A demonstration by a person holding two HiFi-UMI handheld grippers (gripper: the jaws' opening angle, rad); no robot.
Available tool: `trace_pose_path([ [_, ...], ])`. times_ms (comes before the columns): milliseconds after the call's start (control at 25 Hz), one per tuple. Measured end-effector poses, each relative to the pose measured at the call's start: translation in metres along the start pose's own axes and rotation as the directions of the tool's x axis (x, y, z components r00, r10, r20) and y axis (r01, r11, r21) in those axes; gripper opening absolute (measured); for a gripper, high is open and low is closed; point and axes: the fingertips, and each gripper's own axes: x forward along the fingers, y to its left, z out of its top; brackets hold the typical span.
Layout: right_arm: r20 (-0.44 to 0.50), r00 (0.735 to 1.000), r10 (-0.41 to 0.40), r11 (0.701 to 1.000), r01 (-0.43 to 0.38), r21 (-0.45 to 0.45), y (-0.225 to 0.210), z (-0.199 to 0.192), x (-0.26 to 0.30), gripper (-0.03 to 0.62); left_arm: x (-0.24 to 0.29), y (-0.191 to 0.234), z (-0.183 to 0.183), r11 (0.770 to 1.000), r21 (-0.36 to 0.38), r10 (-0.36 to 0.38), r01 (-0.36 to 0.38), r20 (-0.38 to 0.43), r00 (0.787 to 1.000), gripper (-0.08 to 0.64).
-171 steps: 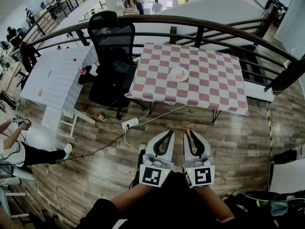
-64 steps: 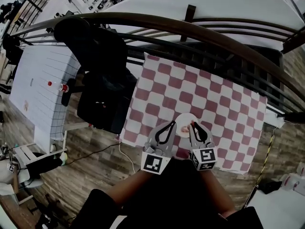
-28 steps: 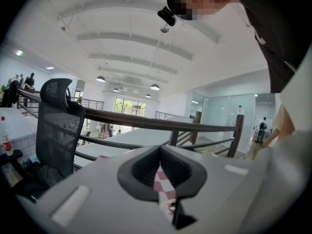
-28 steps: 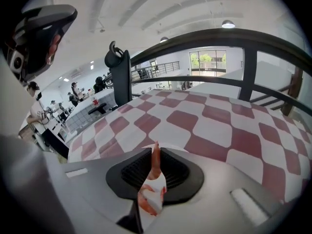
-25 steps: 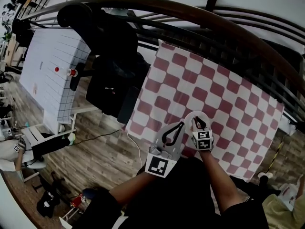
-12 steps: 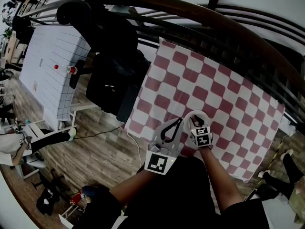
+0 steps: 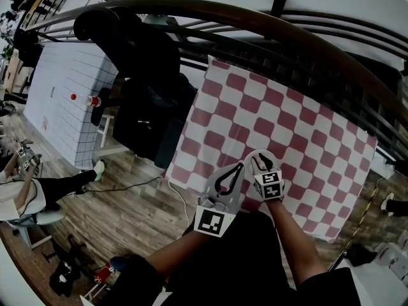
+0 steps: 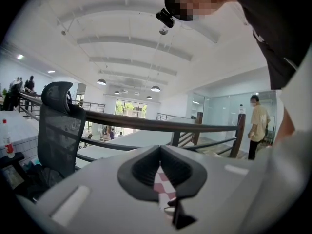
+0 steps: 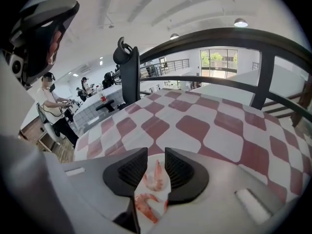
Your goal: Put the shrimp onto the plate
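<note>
two shrimp (image 9: 156, 177) on the plate (image 9: 153, 192), right gripper (image 9: 156, 156) open over them

in the right gripper view the paler one lies straight between the pads, and the redder shrimp (image 9: 145, 203) lies lower in the frame, both flat on the white plate. the right gripper's jaws have just been opening and now stand wide apart. the pads are clear of the shrimp on both sides, so it grips nothing.

in the head view the plate (image 7: 262, 152) sits low on the counter (image 7: 287, 107), near its lower edge. checked cloth runs from there toward the upper right, up to the far edge. a dark curved railing (image 7: 255, 18) arcs across the top of the frame just beyond that edge. a black office chair (image 7: 146, 75) crowds the counter's left edge, and wood floor (image 7: 127, 196) shows at the lower left.

the right forearm (image 7: 290, 234) comes up from the lower right, and its gripper tips steeply down onto the plate. the left gripper (image 7: 237, 168) hangs just beside it on the left, lying flatter, with its tips over the cloth near the lower edge. its marker cube is out past that edge. in the left gripper view its jaws (image 8: 160, 150) meet at the tips, with only a sliver of checked cloth showing behind them and nothing held.
</note>
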Motion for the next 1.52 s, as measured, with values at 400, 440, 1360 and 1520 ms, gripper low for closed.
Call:
trace_pose_path([
  [400,0.085,0.991,-0.102,0.992,0.094,0.088,0.001,0.015,-0.044,0.075,-0.02,-0.008,0.006,0.999,-0.007,-0.04,0.041,0.027,0.999,0.009],
  [440,0.097,0.989,-0.114,0.99,0.105,0.097,0.003,0.017,-0.05,0.066,-0.023,-0.008,0.007,0.999,-0.006,-0.047,0.047,0.03,0.998,0.009],
  [1360,0.448,0.831,-0.331,0.938,0.238,0.251,0.084,0.086,-0.22,-0.003,-0.097,-0.053,0.043,0.967,0.048,-0.253,0.248,0.136,0.958,0.009],
  [1520,0.527,0.769,-0.362,0.931,0.272,0.243,0.11,0.105,-0.252,-0.003,-0.115,-0.051,0.048,0.963,0.047,-0.27,0.266,0.153,0.951,0.009],
])
